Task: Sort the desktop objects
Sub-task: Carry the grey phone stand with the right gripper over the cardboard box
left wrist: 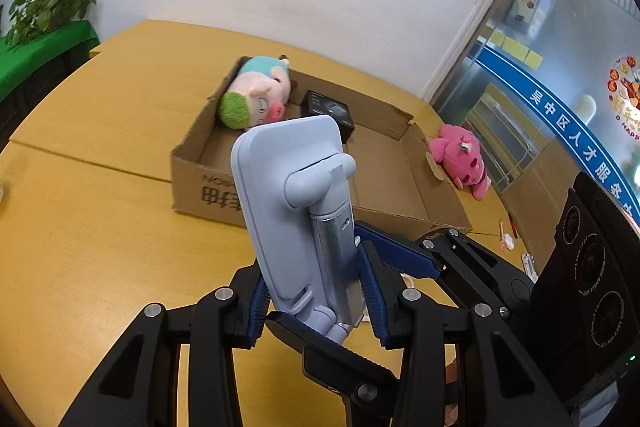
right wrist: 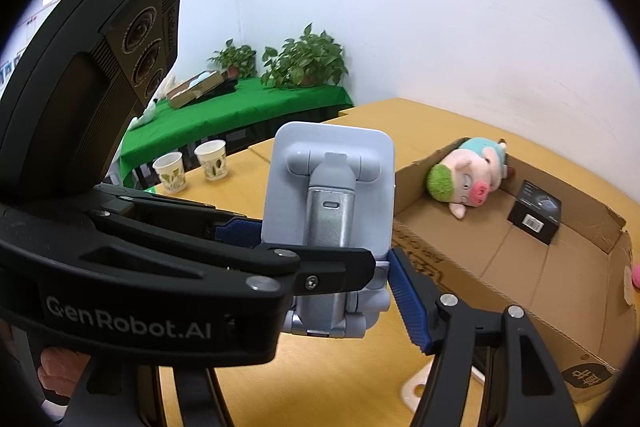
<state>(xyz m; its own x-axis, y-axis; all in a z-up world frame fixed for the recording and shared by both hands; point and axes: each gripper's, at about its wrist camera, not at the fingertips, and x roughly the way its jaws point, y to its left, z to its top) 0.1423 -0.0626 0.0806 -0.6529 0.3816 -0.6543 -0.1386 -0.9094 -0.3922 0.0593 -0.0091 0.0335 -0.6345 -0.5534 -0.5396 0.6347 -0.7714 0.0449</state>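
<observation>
While both our tongs grip the grey phone stand point(left wrist: 296, 211), left tongs point(left wrist: 316, 299) clamp its base and right tongs point(right wrist: 352, 267) its middle. Beyond them, the cardboard box point(left wrist: 384, 183) holds a plush pig point(left wrist: 256, 95) and a black box point(left wrist: 330, 113).

We are seeing the cardboard box point(left wrist: 384, 183) sitting on the table point(left wrist: 100, 227), with the pig plush point(left wrist: 256, 95) and small boxed item point(left wrist: 330, 113) lying side by side inside it. Another plush point(left wrist: 462, 157) is lying just outside its right flap, and two paper cups point(right wrist: 190, 163) are standing well apart from it, toward the table's left end.
</observation>
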